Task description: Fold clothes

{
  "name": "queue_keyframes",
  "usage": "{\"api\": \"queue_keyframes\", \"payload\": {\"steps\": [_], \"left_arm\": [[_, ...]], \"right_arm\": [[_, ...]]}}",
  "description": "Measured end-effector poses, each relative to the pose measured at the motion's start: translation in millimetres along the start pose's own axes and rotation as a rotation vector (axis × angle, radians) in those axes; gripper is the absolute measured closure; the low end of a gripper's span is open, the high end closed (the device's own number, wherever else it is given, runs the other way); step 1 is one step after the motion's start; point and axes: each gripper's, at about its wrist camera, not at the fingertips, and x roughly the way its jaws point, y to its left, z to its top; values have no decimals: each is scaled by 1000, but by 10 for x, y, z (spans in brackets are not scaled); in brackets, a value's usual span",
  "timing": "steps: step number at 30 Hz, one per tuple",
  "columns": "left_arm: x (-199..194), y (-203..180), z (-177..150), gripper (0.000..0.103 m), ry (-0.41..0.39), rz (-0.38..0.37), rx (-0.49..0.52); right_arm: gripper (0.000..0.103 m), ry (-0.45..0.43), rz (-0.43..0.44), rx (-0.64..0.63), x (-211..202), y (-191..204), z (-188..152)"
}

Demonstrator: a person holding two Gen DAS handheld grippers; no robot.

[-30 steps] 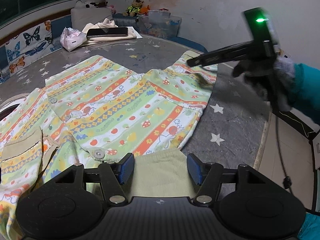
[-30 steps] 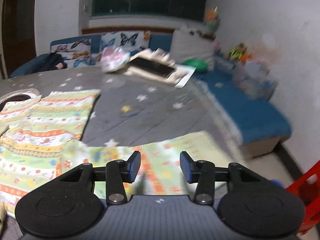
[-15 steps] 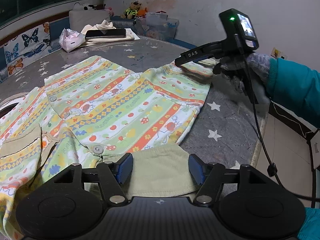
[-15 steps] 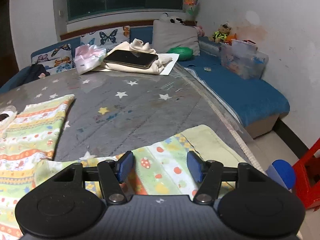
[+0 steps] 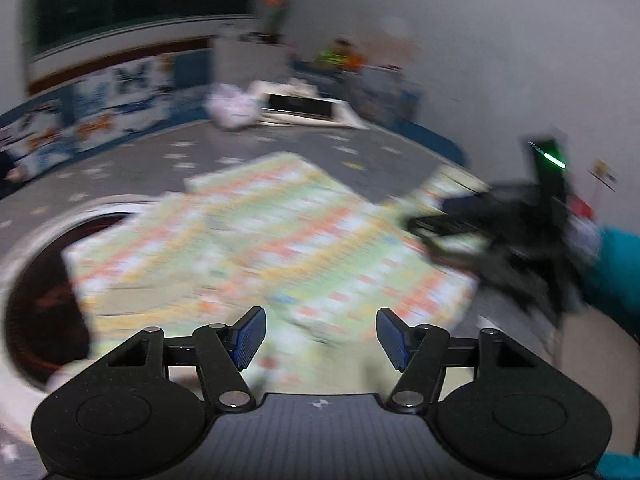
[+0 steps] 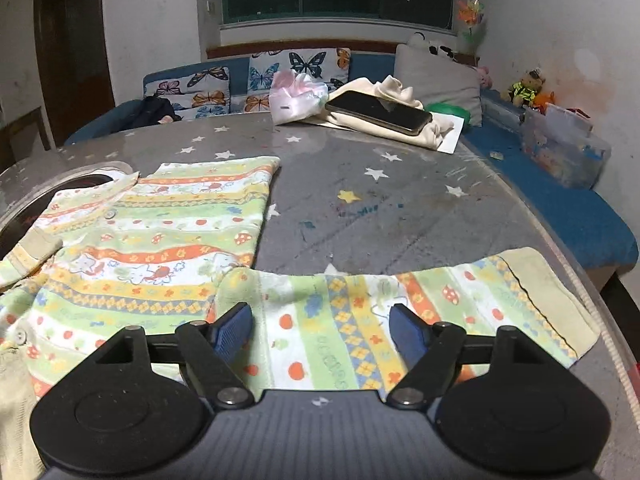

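1. The right claw [image 6: 320,330] sits low in the frame with its jaws opening wide. The sleeve [image 6: 400,312] lies flat between its blue pads, and neither pad presses on it.
2. The left claw [image 5: 320,338] stands about half open at the bottom of its blurred view, jaws closing slightly. Cloth lies under and between the pads, but I see no pinch.
3. To my eye, the step in hand is folding the sleeve across the body. It goes best if the right claw pinches the sleeve near the pale cuff [image 6: 548,292], lifts it only slightly and lays it straight over the chest.
4. The left claw would do well to hold the hem flat meanwhile, so the body does not drag.
5. The shirt [image 6: 160,240] is a small top with green, orange and yellow stripes and little printed mushrooms. It is spread at the left and bottom of the grey star-printed surface [image 6: 400,200], one sleeve reaching to the lower right edge.
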Motion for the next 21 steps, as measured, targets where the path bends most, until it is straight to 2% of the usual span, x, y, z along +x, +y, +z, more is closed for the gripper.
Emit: {"api": "queue_keyframes", "payload": {"steps": [2,5,11,15,18,19,21], "left_arm": [[18,186,92,53,9,50,-55],[146,401,206,61,31,95,-126],[466,581,249,62,81,162,-167],[667,578,227,62,135,181,-149],[746,620,190,66,151,188,-166],[741,642,180,70,143,180,-177],[718,673,173,84,137,170,-191]], "right_arm": [[23,-13,24,-1,-67,47,-15],[21,-21,44,-25,-101,155,-31],[17,-5,75,-84,-58,361,-85],[15,2,87,-91,-42,417,-111],[13,0,84,-86,-38,424,-115],[13,0,84,-85,-38,427,-118],[11,1,86,-89,-34,430,-127]]}}
